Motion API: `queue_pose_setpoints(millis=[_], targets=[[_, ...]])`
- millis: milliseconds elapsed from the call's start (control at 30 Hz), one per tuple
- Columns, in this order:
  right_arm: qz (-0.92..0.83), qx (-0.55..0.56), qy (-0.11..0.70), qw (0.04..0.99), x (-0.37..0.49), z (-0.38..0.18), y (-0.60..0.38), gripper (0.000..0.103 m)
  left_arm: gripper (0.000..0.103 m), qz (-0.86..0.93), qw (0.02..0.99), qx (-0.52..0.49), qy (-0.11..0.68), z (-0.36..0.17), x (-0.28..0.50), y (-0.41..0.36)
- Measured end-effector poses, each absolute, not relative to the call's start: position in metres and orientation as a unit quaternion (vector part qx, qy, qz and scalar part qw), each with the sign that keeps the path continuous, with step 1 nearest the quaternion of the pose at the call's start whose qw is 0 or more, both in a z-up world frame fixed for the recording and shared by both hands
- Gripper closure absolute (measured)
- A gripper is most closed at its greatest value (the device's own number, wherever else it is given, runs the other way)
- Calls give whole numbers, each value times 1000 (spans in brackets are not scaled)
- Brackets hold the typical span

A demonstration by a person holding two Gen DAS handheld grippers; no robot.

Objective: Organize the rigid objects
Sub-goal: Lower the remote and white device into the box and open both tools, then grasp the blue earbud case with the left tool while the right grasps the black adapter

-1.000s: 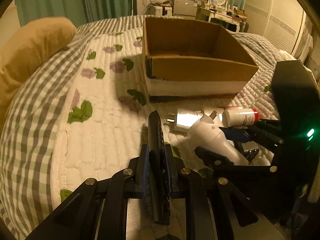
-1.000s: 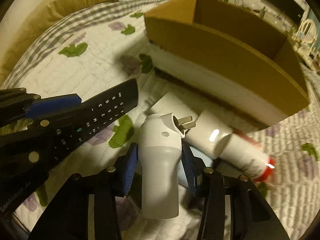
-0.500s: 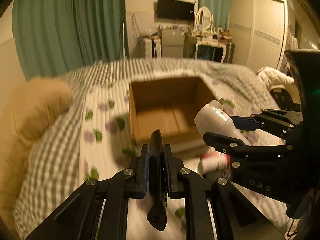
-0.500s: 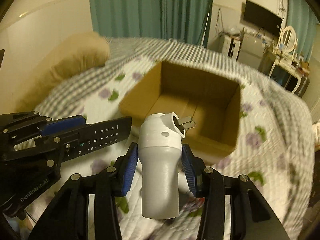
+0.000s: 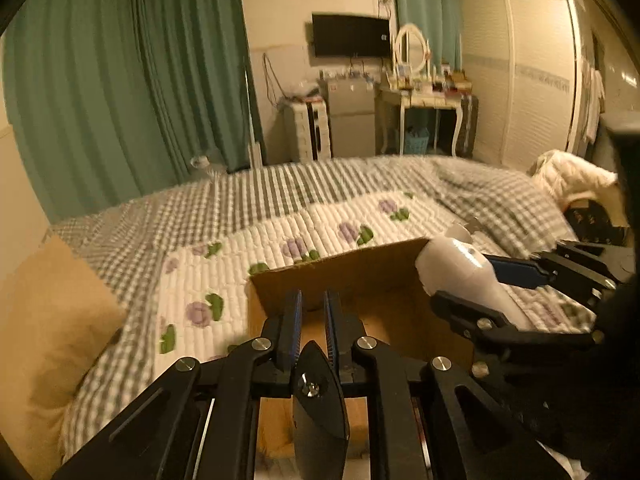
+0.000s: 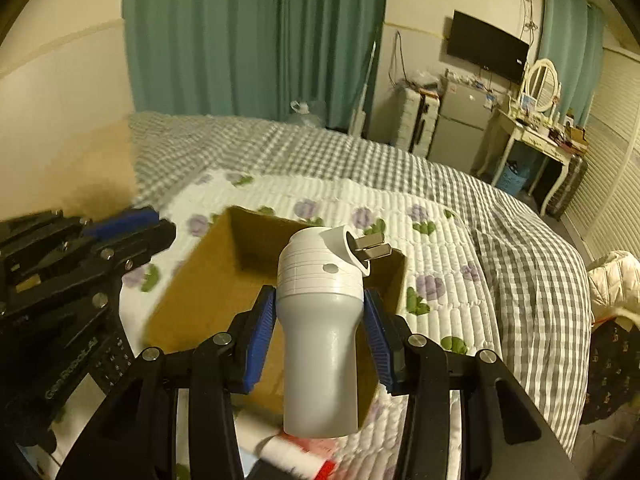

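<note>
Right wrist view: left gripper [image 6: 132, 228] body reads "GenRobot.AI"; white plug [image 6: 324, 320] unlabelled.

A bed [image 6: 500, 216] with a checked, flower-print quilt carries an open cardboard box [image 6: 208, 280] and a tan pillow [image 5: 44, 320].

A white plug adapter [image 6: 320, 332], its two metal prongs pointing toward 2 o'clock, stands upright above an open brown cardboard box [image 6: 208, 280] on the bed. A black remote control [image 5: 318, 404] tilts downward over the box's 6 o'clock edge.
</note>
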State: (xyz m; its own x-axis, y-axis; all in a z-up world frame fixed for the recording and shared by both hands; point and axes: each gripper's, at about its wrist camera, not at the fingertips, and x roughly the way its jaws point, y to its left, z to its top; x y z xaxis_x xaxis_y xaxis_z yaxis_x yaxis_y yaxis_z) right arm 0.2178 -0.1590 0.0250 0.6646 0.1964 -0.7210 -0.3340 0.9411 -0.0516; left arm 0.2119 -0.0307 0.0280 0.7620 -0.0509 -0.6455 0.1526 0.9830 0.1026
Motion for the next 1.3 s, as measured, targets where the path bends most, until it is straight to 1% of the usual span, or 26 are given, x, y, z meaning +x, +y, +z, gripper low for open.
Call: queue_pose_setpoints(millis=[200, 400, 433, 467, 500, 533, 567, 600, 633, 667, 700, 767, 800, 833, 867, 900, 1033, 1067, 1100, 1133, 1200, 1300], targets=[[142, -79, 421, 893, 253, -15, -164, 60, 92, -62, 921, 57, 380, 1, 256, -32], [150, -78, 430, 887, 264, -35, -160, 60, 91, -61, 917, 61, 389, -5, 291, -38], [150, -78, 431, 887, 266, -37, -160, 60, 89, -60, 918, 63, 387, -6, 294, -39], [146, -78, 429, 888, 266, -39, -160, 57, 89, -58, 919, 66, 385, -6, 295, -39], [141, -80, 425, 891, 266, -39, -161, 43, 87, -55, 919, 72, 384, -7, 294, -40], [137, -82, 417, 895, 265, -38, -163, 37, 84, -51, 918, 78, 385, -8, 294, -41], [136, -80, 411, 898, 263, -36, -165, 35, 80, -49, 917, 81, 388, -9, 294, -41], [138, -76, 410, 899, 262, -34, -167, 35, 70, -48, 916, 82, 389, -9, 294, -40], [139, -73, 409, 899, 260, -32, -169, 35, 58, -46, 917, 81, 387, -9, 293, -38], [138, -72, 408, 900, 258, -29, -171, 34, 52, -43, 919, 80, 384, -7, 289, -37], [136, -72, 404, 902, 254, -25, -173, 34, 47, -41, 921, 79, 380, -5, 286, -35], [132, -76, 398, 905, 246, -17, -176, 34, 47, -43, 923, 78, 375, 0, 277, -32], [130, -77, 394, 906, 241, -14, -178, 33, 44, -44, 923, 78, 375, 3, 272, -30], [126, -81, 390, 909, 233, -8, -181, 31, 36, -44, 924, 78, 371, 6, 262, -28], [123, -84, 387, 910, 226, -3, -182, 27, 32, -43, 926, 79, 367, 10, 256, -27], [121, -85, 384, 911, 219, 1, -184, 24, 24, -42, 928, 80, 362, 13, 247, -26], [116, -91, 364, 920, 183, 23, -190, 19, 20, -41, 934, 76, 347, 26, 204, -18], [114, -92, 358, 922, 172, 29, -191, 15, 17, -40, 936, 72, 343, 29, 192, -15], [114, -93, 353, 924, 163, 33, -192, 10, 9, -39, 937, 69, 340, 32, 181, -14], [113, -95, 347, 926, 152, 38, -193, 9, 3, -36, 940, 66, 333, 35, 165, -12], [111, -99, 338, 929, 131, 46, -195, 5, 0, -36, 943, 63, 325, 37, 144, -9], [113, -106, 334, 930, 105, 51, -193, 3, 0, -30, 945, 54, 322, 36, 113, -4]])
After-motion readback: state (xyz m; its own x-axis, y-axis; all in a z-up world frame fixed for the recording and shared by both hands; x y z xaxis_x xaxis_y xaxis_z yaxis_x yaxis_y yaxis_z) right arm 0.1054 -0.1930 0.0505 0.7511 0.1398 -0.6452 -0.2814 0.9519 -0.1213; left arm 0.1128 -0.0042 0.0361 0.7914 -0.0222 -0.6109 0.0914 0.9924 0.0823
